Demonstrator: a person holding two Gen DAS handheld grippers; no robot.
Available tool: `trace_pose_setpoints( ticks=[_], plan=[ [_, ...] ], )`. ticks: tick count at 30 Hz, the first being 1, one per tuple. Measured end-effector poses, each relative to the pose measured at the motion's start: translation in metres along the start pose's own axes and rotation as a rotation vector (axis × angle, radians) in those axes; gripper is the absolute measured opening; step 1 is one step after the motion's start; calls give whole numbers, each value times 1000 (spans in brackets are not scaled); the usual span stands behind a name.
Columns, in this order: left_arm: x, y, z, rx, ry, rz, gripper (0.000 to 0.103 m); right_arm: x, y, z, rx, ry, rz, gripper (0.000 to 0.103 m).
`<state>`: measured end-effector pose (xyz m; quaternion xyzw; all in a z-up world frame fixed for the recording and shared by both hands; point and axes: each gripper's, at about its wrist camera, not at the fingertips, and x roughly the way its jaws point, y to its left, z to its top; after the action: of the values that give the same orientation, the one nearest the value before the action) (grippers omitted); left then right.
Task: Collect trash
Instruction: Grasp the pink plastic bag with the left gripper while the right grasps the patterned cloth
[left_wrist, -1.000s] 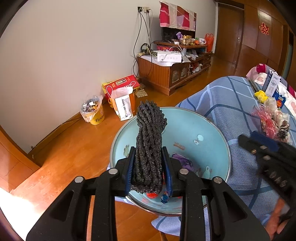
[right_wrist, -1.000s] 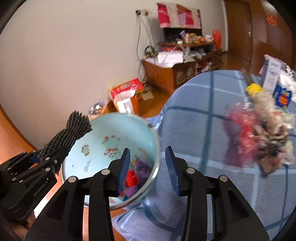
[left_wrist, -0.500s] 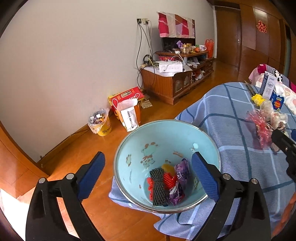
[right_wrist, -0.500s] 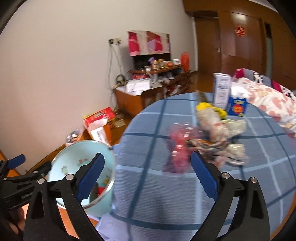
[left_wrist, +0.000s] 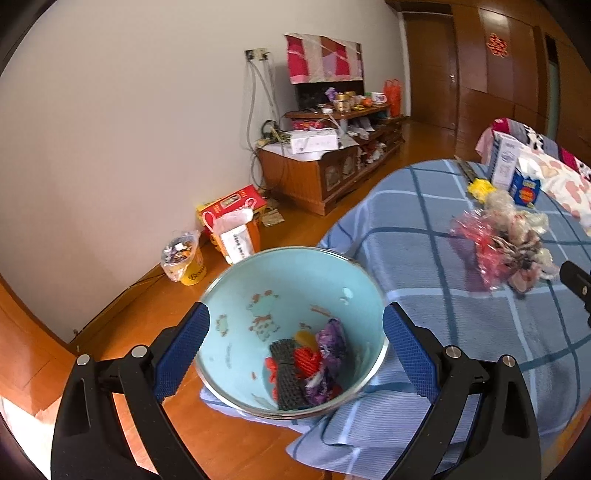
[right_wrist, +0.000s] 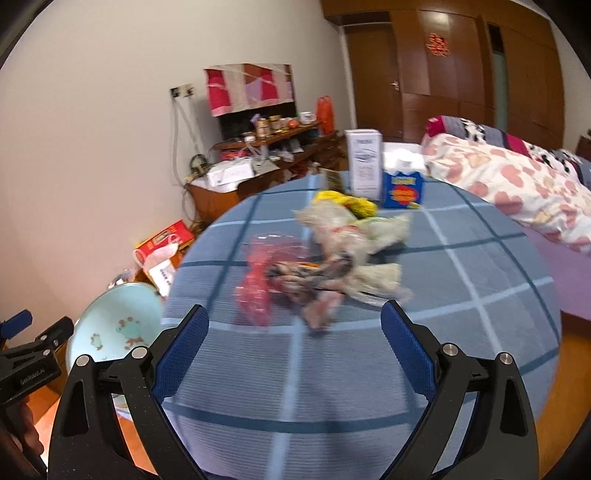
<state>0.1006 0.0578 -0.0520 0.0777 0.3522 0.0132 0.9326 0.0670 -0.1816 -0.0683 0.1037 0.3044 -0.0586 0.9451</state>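
Blue checked worktop (right_wrist: 369, 369) carries a trash pile (right_wrist: 332, 258). Left gripper (left_wrist: 295, 343) jaws apart above bowl (left_wrist: 236, 332). Right gripper (right_wrist: 295, 339) jaws apart, empty.

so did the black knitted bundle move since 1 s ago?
Yes. The black knitted bundle dropped from the left gripper, now open, into the blue bowl, beside the red scrap.

Pale blue bowl (left_wrist: 295, 291), blue plaid tablecloth (right_wrist: 369, 369).
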Motion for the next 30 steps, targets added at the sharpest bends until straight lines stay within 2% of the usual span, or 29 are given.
trace_pose_setpoints(
  ticks=[6, 8, 12, 14, 16, 23, 28, 30],
  plan=[
    [10, -30, -3, 37, 24, -61, 93, 3, -43, -4, 58, 16, -77, 91],
    [12, -38, -2, 40, 28, -82, 93, 4, -56, -4, 71, 19, -98, 82],
    [19, -60, 3, 71, 16, -113, 90, 8, -74, -1, 96, 27, -115, 73],
    [22, -70, 7, 76, 13, -137, 88, 11, -79, 0, 103, 34, -114, 63],
    [26, -81, 12, 86, 16, -165, 84, 17, -80, 3, 102, 44, -101, 61],
    [32, -127, 30, 145, -30, -235, 83, 34, -74, 12, 72, 56, -74, 55],
    [49, -157, 36, 160, 2, -301, 72, 38, -86, 11, 97, 66, -89, 55],
    [56, -165, 39, 144, 10, -323, 71, 38, -93, 10, 115, 69, -91, 55]
  ],
)
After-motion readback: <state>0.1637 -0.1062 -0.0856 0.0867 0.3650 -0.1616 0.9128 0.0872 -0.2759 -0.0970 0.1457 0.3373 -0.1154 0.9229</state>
